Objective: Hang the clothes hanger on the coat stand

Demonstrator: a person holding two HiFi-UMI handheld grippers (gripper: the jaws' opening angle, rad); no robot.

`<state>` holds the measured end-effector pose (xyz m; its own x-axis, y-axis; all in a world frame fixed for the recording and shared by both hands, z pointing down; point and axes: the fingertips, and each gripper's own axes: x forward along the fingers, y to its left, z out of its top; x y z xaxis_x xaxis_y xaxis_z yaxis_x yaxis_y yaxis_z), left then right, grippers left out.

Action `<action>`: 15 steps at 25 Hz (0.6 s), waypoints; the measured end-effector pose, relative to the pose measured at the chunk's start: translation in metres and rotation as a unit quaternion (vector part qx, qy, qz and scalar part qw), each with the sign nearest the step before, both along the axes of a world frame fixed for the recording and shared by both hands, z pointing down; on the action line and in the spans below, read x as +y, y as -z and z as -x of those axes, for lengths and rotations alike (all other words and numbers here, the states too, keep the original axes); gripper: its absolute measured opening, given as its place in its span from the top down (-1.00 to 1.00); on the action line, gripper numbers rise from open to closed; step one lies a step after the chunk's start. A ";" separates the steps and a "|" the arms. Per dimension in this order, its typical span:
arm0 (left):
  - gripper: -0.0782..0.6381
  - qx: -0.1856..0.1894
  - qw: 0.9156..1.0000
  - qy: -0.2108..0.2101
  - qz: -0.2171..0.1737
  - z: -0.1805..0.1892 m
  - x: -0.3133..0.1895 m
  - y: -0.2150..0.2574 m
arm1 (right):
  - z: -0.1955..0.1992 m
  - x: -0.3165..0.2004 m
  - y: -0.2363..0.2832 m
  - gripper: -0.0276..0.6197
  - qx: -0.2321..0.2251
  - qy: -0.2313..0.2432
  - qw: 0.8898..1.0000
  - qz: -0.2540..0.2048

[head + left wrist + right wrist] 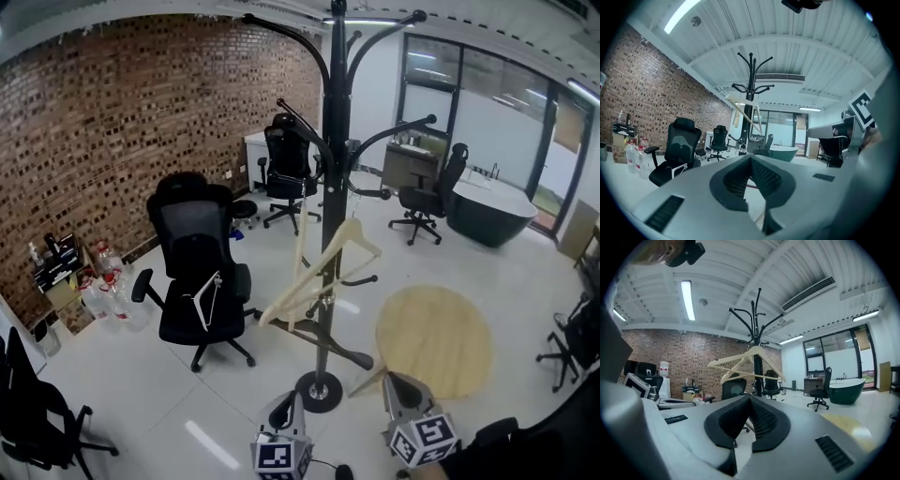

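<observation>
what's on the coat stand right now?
Pale wooden hangers hang tilted on the coat stand, mid-pole; the upper arms are bare. Where their hooks catch can't be made out against the pole.

Bright, even light from ceiling strip lights (pixel 687 300) glints off the floor (pixel 211 441); fisheye edges bend

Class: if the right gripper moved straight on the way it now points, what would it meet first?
Probably the pole of the tall black metal coat stand, just below the pale wooden clothes hangers. The right gripper, jaws shut, aims level at it; depth is hard to judge.
</observation>
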<state>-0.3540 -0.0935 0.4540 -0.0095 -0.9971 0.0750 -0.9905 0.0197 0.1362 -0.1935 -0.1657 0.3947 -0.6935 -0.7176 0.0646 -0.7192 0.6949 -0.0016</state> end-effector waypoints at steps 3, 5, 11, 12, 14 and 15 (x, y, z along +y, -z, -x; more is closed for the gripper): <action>0.75 -0.010 1.000 0.005 -0.013 -0.062 -0.016 0.005 | -0.064 -0.020 -0.009 0.91 -0.004 0.003 1.000 0.004; 0.75 -0.018 1.000 0.010 -0.017 -0.082 -0.015 0.021 | -0.087 -0.025 -0.003 0.91 -0.007 0.002 1.000 0.011; 0.76 -0.042 0.996 0.084 -0.006 -0.101 0.011 0.027 | -0.119 -0.025 -0.023 0.91 -0.009 0.032 0.999 0.024; 0.76 -0.046 0.994 0.099 -0.002 -0.108 0.014 0.019 | -0.127 -0.028 -0.037 0.91 -0.008 0.038 0.999 0.027; 0.75 -0.050 0.991 0.127 0.007 -0.115 0.017 0.007 | -0.138 -0.039 -0.059 0.91 -0.008 0.047 0.998 0.040; 0.76 -0.053 0.989 0.137 0.011 -0.117 0.017 0.003 | -0.141 -0.045 -0.068 0.91 -0.009 0.049 0.998 0.047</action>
<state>-0.2371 -0.0762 0.4509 -0.2881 -0.9541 0.0817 -0.9562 0.2912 0.0286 -0.0522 -0.2103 0.4623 -0.7621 -0.6371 0.1156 -0.6465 0.7584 -0.0825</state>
